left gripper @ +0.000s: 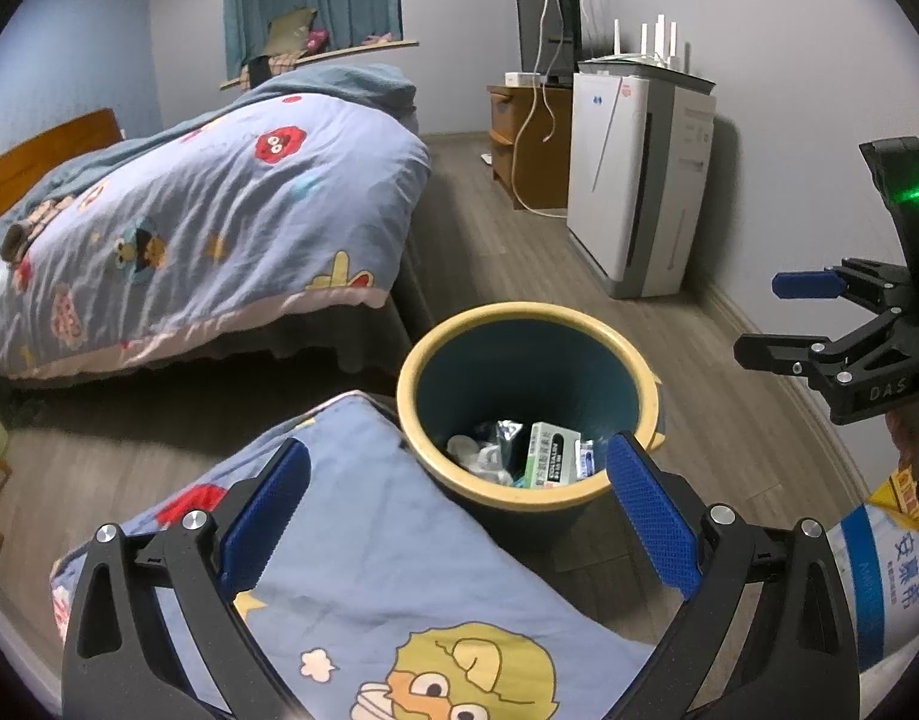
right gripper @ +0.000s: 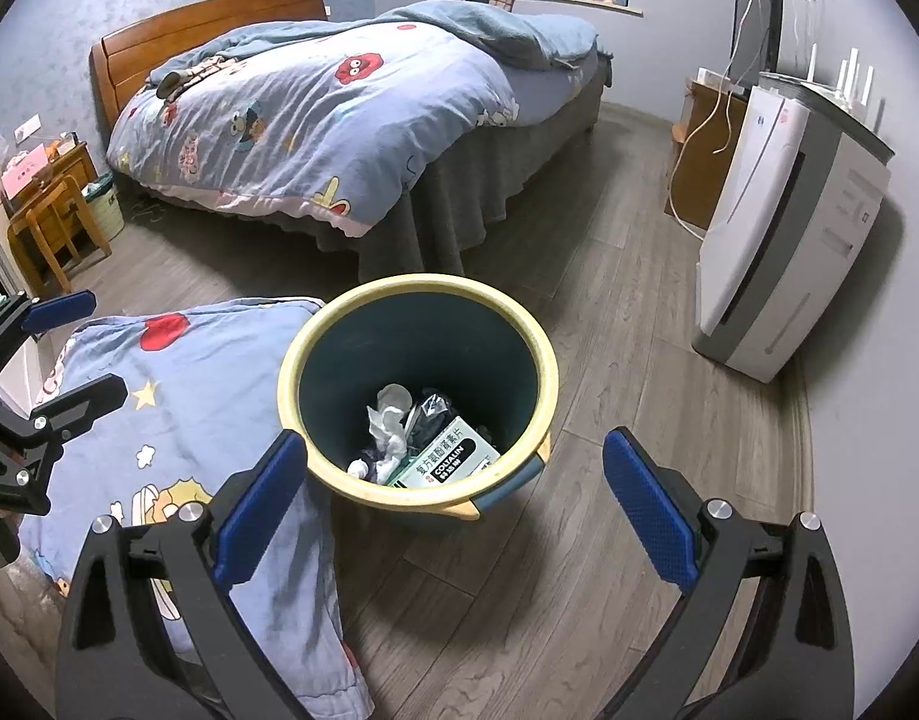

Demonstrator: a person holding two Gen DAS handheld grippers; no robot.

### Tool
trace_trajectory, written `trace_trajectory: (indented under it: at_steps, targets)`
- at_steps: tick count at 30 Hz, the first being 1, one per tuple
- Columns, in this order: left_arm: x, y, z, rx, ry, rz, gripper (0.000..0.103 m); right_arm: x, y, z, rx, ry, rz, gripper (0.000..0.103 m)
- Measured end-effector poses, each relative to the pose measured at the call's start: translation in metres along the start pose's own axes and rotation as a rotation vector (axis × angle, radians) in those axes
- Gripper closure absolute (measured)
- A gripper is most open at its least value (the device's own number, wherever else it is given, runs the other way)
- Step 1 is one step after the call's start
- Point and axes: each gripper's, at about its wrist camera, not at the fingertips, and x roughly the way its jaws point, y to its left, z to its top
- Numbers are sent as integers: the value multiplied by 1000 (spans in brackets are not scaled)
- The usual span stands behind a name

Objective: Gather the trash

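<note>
We see our left gripper (left gripper: 456,504) spread wide and empty above a cartoon-print quilt (left gripper: 363,552). Just beyond stands the yellow-rimmed bin (left gripper: 519,498), holding a green-and-white medicine box (left gripper: 552,456) and crumpled wrappers. Our right gripper (left gripper: 759,318) hangs open at the right edge.

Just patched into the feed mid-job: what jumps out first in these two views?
The yellow-rimmed trash bin stands on the wood floor in the middle of both views, with a green-and-white medicine box and crumpled tissue at its bottom. Beside it, a cartoon-print quilt reaches its rim. Both the left hand-held gripper and the right hand-held gripper are open and empty near the bin.
</note>
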Motion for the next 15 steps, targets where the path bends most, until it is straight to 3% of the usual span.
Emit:
trace_trajectory:
  at_steps: [15]
  targets:
    - [0, 2, -1, -4, 4, 1, 5, 0, 1, -3, -2, 6, -10, 6]
